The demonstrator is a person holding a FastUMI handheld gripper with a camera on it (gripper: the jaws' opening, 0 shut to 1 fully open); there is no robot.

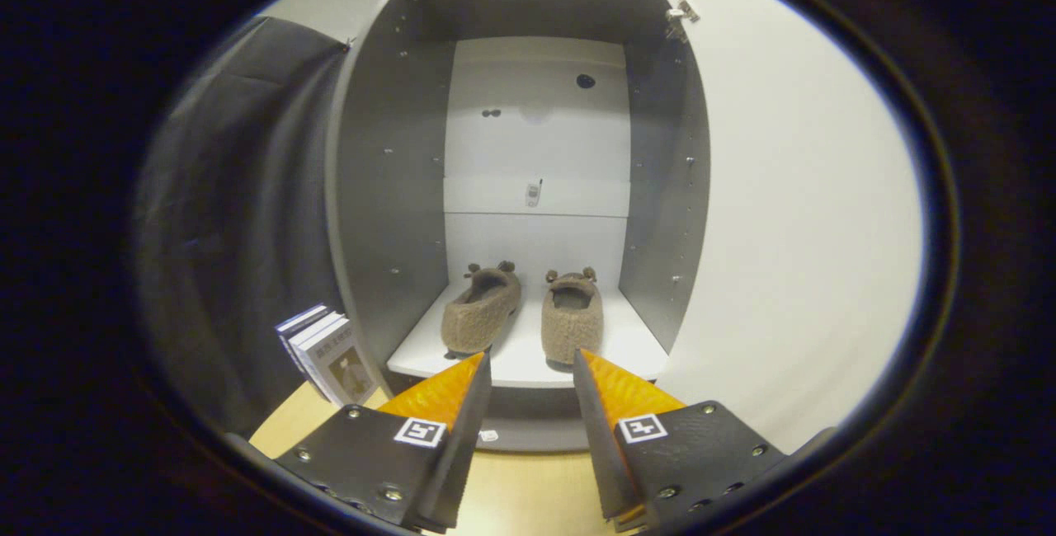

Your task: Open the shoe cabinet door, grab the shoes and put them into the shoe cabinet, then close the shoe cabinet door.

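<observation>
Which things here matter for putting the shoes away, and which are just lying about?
For the job: two brown slippers on the cabinet shelf, the open door, the open, empty tongs.
Lying about: books beside the cabinet.

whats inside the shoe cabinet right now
Inside the shoe cabinet, two brown shoes sit side by side on its white shelf. The space under the shelf is hidden. The hand-held gripper is open, empty, just before them.

Probably a home entryway: shoe cabinet (396, 190), slippers (481, 309).
</observation>
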